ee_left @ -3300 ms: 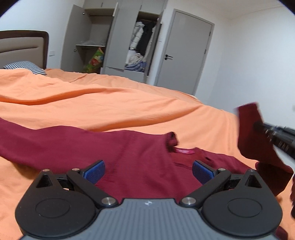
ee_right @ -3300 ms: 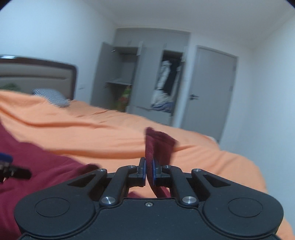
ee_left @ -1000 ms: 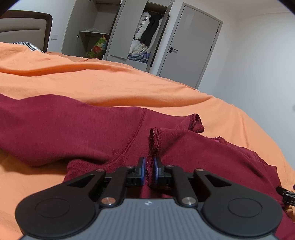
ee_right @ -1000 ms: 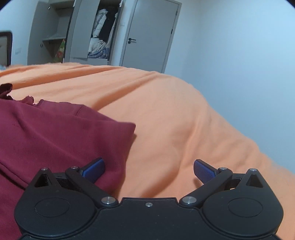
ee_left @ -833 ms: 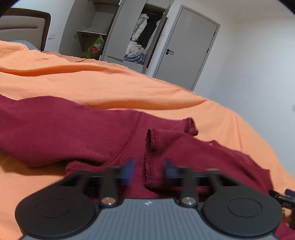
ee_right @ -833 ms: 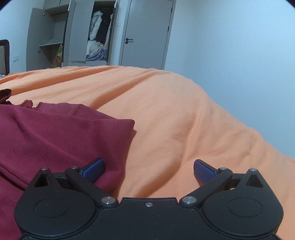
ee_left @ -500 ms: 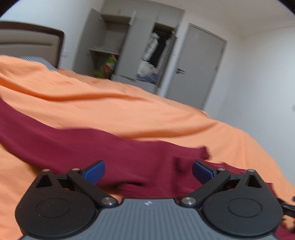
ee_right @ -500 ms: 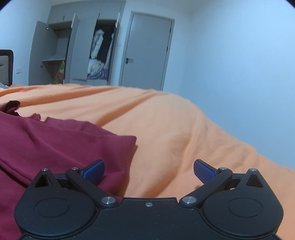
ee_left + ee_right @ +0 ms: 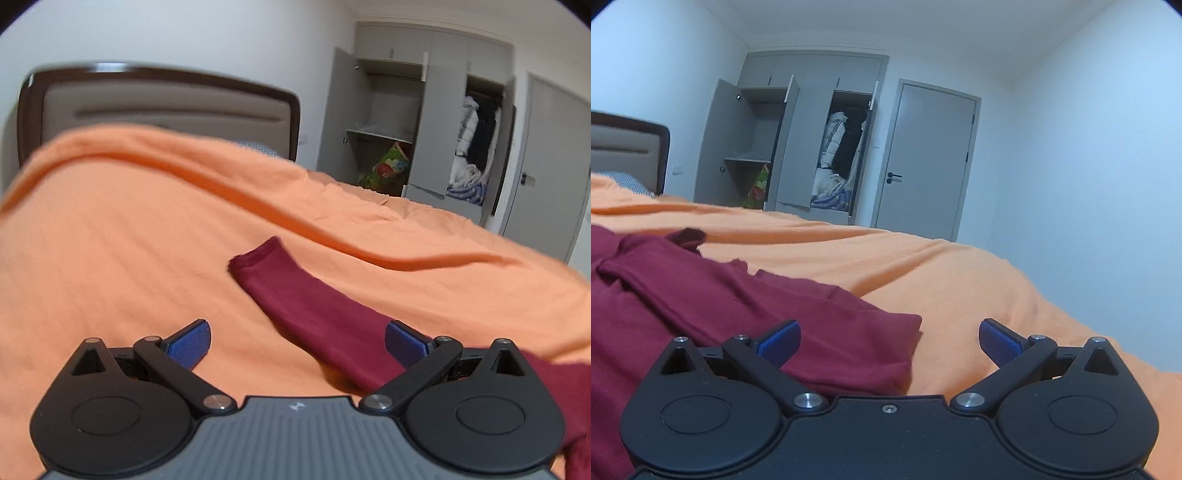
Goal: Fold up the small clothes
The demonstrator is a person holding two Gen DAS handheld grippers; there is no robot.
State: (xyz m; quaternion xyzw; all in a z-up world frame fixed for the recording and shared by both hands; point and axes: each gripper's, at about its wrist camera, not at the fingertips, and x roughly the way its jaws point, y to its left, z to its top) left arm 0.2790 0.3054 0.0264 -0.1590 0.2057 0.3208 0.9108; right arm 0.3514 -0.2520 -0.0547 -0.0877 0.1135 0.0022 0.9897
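The maroon top lies on the orange bed with its right side seemingly folded in, its left sleeve outstretched and unfolded, and both the left tool and right tool gaping wide and empty.

Dark red long-sleeved top lies flat on the orange bedspread. One sleeve extends straight across the bedspread, cuff toward the headboard. Body shows a folded-over layer with rumpled edges.
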